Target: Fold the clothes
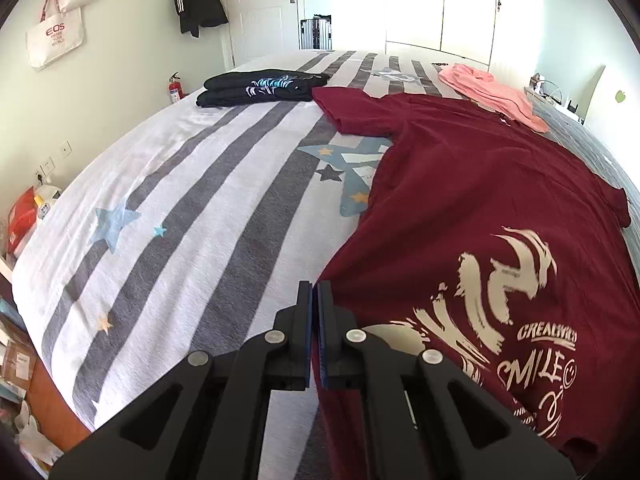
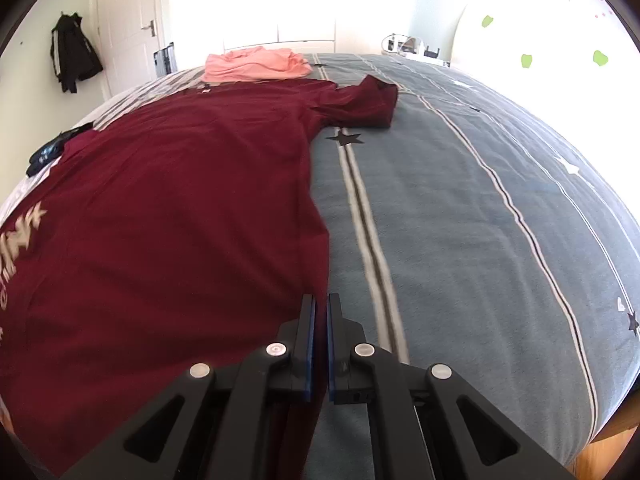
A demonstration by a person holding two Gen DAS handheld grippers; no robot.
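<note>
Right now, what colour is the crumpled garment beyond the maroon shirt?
Pink; right wrist view shows it best.

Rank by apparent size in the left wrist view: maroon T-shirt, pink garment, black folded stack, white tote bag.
1. maroon T-shirt, largest by far, though nearest the camera.
2. black folded stack and pink garment: look alike, unranked.
3. white tote bag, smallest.

Right tongs (image 2: 320, 308) pinch the maroon T-shirt (image 2: 180, 208) edge on the bed (image 2: 480, 220).

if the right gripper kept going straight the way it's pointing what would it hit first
Most likely the maroon T-shirt: the right gripper is shut on its side edge and points along it toward the far sleeve. Depth is unclear.
</note>
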